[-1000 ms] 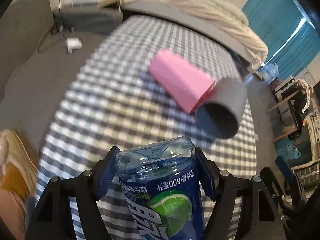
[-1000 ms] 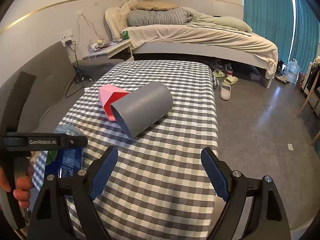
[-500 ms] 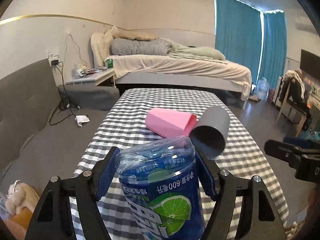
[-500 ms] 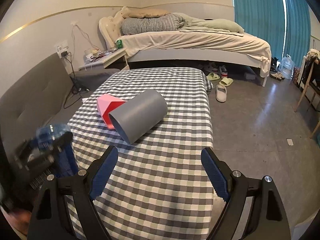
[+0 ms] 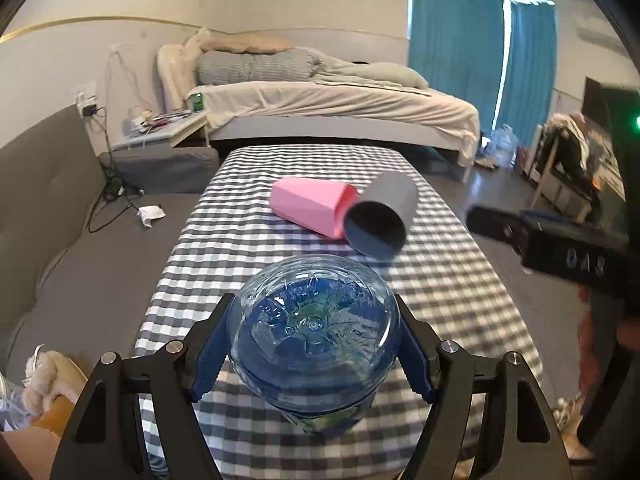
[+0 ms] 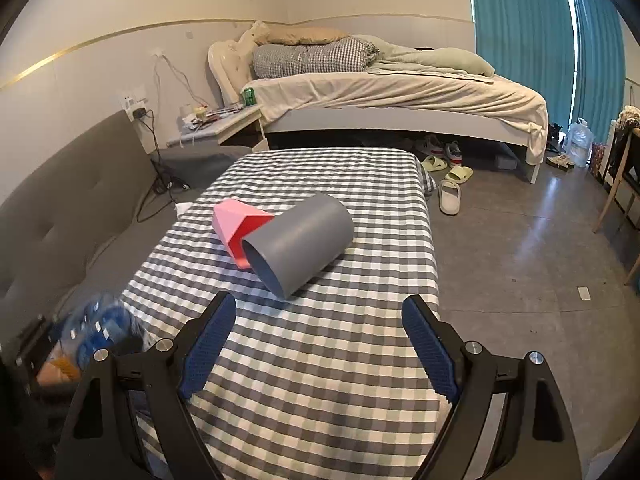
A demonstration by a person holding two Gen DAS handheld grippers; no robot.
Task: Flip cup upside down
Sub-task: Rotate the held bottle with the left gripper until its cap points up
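Note:
A grey cup (image 6: 298, 245) lies on its side on the checked table (image 6: 328, 360), its mouth turned toward me. Against it lies a pink cup (image 6: 239, 227), also on its side. Both show in the left wrist view too: the grey cup (image 5: 380, 222) and the pink cup (image 5: 314, 206). My left gripper (image 5: 314, 346) is shut on a blue plastic bottle (image 5: 314, 340), whose clear base faces the camera. A blurred bottle (image 6: 102, 328) shows at the lower left of the right wrist view. My right gripper (image 6: 320, 350) is open over the table's near end, short of the cups.
A grey sofa (image 6: 52, 216) runs along the table's left side. Beyond the table stand a bed (image 6: 400, 96) and a cluttered bedside table (image 6: 218, 118). Slippers (image 6: 450, 196) lie on the floor to the right. A chair (image 6: 622, 176) stands at the far right.
My left gripper has tipped the bottle so that its base now faces the camera instead of its label. My right gripper has drawn slightly nearer the cups. The cups have not moved.

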